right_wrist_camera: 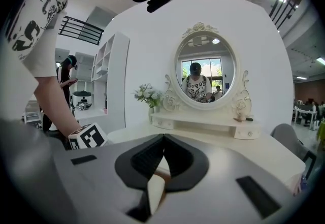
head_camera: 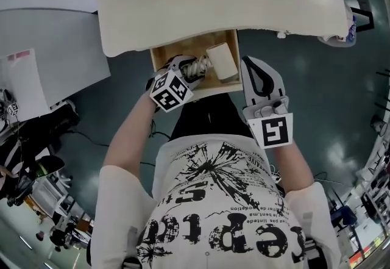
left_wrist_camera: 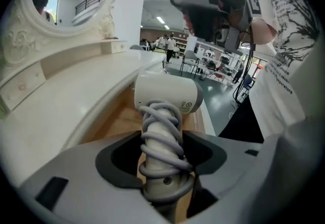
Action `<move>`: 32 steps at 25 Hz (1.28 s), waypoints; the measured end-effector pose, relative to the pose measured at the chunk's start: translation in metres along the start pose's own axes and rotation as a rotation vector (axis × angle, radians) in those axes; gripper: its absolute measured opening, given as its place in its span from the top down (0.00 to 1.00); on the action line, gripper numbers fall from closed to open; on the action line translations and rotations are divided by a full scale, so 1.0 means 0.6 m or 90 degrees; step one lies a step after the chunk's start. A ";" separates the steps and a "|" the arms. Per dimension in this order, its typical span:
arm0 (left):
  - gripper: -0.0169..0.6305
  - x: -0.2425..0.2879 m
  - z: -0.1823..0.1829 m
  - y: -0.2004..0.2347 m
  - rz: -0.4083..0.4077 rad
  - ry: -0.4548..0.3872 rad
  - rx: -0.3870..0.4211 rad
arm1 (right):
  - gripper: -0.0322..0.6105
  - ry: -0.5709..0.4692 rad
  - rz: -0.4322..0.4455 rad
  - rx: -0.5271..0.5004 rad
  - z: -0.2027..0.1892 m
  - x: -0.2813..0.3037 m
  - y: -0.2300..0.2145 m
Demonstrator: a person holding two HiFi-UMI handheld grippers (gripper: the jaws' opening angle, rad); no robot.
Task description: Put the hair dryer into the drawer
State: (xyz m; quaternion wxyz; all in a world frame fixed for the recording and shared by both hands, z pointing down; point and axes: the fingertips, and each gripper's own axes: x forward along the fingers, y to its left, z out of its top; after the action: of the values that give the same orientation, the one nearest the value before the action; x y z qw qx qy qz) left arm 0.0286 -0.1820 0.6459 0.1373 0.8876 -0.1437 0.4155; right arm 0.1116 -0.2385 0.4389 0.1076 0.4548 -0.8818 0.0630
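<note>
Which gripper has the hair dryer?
The left gripper: its jaws clamp the hair dryer by its cord-wrapped handle, over the open drawer. The right gripper has its jaws closed together, no dryer.

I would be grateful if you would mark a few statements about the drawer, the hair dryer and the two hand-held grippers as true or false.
1. The drawer under the table stands open. True.
2. The left hand-held gripper grips the hair dryer by its handle. True.
3. The dryer's cord hangs loose. False: it is wound around the handle.
4. The right hand-held gripper also clamps the dryer. False: its jaws are together on nothing, beside the drawer.
5. An oval mirror stands on the table. True.
</note>
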 end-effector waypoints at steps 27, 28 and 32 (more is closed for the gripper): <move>0.56 0.124 -0.147 0.000 -0.104 0.296 0.071 | 0.92 0.151 0.040 0.089 -0.103 0.000 0.008; 0.56 0.125 -0.149 0.000 -0.101 0.299 0.078 | 0.92 0.153 0.040 0.090 -0.104 0.001 0.008; 0.53 0.127 -0.151 0.000 -0.075 0.290 0.088 | 0.92 0.153 0.039 0.088 -0.100 0.008 0.005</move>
State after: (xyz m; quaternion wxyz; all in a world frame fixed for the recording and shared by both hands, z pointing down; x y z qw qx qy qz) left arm 0.0120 -0.1600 0.7610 0.1292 0.7851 -0.0287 0.6050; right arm 0.1146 -0.2279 0.4981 0.1791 0.4235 -0.8693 0.1812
